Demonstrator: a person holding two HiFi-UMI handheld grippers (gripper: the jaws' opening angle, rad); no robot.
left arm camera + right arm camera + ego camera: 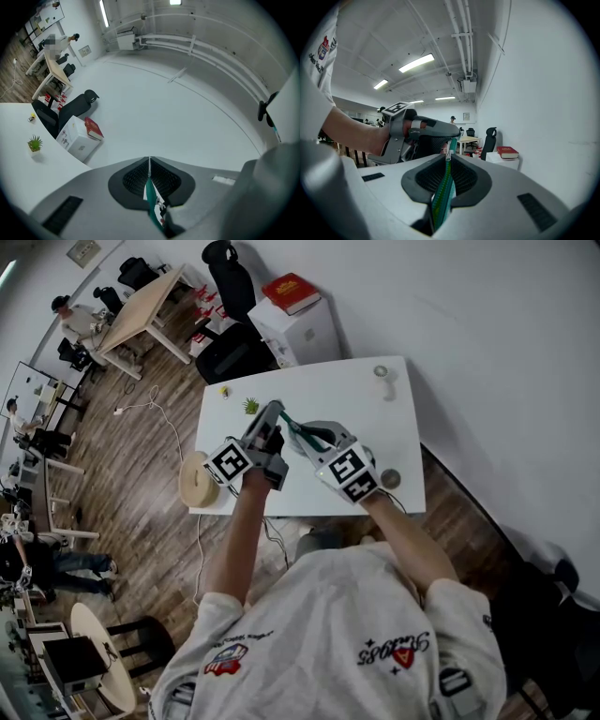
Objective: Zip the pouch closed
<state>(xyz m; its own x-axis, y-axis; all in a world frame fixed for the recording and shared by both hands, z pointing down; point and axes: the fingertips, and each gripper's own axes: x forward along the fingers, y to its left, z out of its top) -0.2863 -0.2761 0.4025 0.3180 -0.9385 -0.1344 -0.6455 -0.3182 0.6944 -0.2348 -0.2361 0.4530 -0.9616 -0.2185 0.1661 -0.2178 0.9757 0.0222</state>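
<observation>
Left hand-held gripper (149,163): jaws pressed together, pinching a green edge of the pouch (153,202). Right hand-held gripper (449,158): jaws nearly together, pinching the pouch edge-on along its length. The pouch is held in the air between the two, above the counter (361,399) and not resting on it. Which grip is on the zip pull: cannot tell.

Judgement for this step: use one grip as a fixed anchor and draw the other straight along the zip, fabric taut, no twist. A slack or skewed pull would likely jam it or slip the thin edge free.
</observation>
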